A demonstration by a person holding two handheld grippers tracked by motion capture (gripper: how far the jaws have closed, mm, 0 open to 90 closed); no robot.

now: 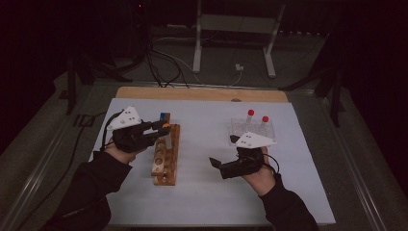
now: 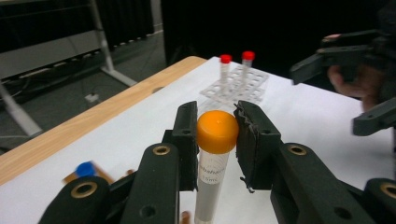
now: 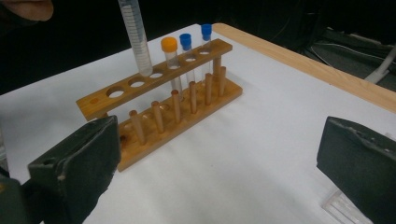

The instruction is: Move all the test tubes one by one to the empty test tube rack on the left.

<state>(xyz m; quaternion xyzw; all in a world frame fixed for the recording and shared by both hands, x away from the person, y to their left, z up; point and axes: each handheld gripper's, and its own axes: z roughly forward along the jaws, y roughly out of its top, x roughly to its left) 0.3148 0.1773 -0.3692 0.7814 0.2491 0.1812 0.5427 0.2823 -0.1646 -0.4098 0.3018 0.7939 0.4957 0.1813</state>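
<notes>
At left of centre in the high view, my left gripper (image 1: 161, 128) pinches a tube (image 2: 212, 163) just under its orange cap, its tip over the wooden rack (image 1: 166, 155); at lower right of centre my right gripper (image 1: 222, 163) is spread wide, nothing between its jaws; behind it stands a clear rack (image 1: 254, 129) with two red-capped tubes.

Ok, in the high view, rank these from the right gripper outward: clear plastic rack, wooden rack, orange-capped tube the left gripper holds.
1. Clear plastic rack, just behind the right gripper, holding two red-capped tubes.
2. Wooden rack, across the white mat to the left.
3. Orange-capped tube, over the wooden rack's far part in the left gripper; close to the rack's distance, so ranks 2 and 3 are nearly tied.
</notes>
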